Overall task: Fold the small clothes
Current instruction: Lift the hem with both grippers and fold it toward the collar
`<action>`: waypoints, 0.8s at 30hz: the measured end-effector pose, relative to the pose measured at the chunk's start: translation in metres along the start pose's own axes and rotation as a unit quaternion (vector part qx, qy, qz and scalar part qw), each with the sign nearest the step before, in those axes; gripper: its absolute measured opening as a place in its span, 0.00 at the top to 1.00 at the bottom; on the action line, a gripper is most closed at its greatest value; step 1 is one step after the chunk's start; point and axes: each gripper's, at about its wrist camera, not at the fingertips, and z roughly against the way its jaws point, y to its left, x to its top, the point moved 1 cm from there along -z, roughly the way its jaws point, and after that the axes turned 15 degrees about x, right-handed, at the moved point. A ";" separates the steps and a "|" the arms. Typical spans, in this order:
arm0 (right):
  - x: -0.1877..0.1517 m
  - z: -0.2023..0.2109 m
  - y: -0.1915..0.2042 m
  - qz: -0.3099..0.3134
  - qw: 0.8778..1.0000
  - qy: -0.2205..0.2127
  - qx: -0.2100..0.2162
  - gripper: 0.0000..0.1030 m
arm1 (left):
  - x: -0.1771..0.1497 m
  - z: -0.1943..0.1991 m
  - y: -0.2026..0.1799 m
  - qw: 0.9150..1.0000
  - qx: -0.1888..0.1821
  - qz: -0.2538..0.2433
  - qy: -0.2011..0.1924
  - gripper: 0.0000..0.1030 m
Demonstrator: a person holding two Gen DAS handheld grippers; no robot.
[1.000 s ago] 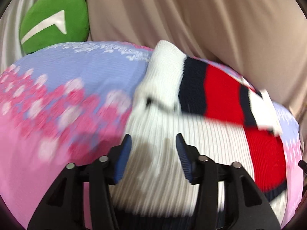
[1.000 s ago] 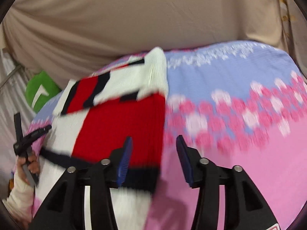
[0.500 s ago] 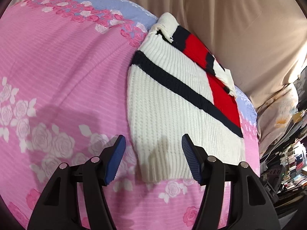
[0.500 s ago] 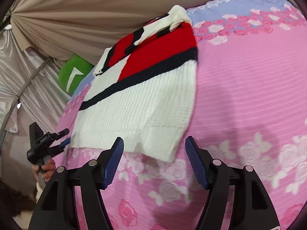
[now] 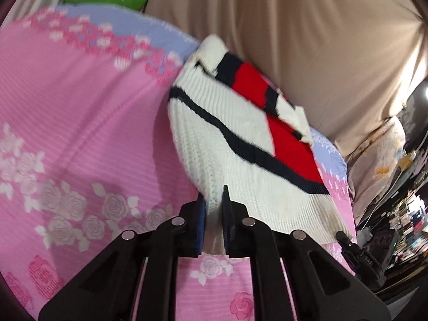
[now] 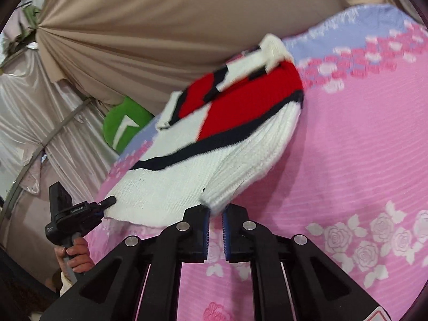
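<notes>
— Sweater (image 5: 240, 144) location?
— On the pink rose bedspread (image 5: 80, 139); left hand-held gripper (image 5: 213, 208) and right hand-held gripper (image 6: 215, 211) each pinch a white hem corner.
— Nearby?
— Green cushion (image 6: 125, 125) and beige drape (image 5: 307, 32) behind; nothing blocks.

Both wrist fisheyes are looking close and low along their fingers across the pink rose-patterned bedspread (image 5: 80, 123) toward 12 o'clock, sharing the white, red and navy knitted sweater (image 5: 240, 144) (image 6: 214, 144).
</notes>
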 end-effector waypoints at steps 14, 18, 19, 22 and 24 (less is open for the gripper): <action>-0.025 0.165 0.127 0.193 0.960 -0.188 0.080 0.94 | -0.042 0.210 -0.025 0.969 -0.102 -0.105 -0.199 0.92; -0.036 0.202 0.169 0.259 0.932 -0.226 0.113 0.94 | -0.055 0.267 -0.025 0.948 -0.130 -0.119 -0.265 0.92; -0.037 0.210 0.179 0.273 0.925 -0.237 0.120 0.94 | -0.056 0.280 -0.024 0.941 -0.140 -0.120 -0.282 0.92; -0.031 0.220 0.191 0.291 0.914 -0.250 0.134 0.94 | -0.050 0.290 -0.026 0.938 -0.138 -0.121 -0.295 0.92; -0.019 0.210 0.185 0.283 0.920 -0.244 0.121 0.94 | -0.038 0.270 -0.030 0.949 -0.120 -0.116 -0.268 0.91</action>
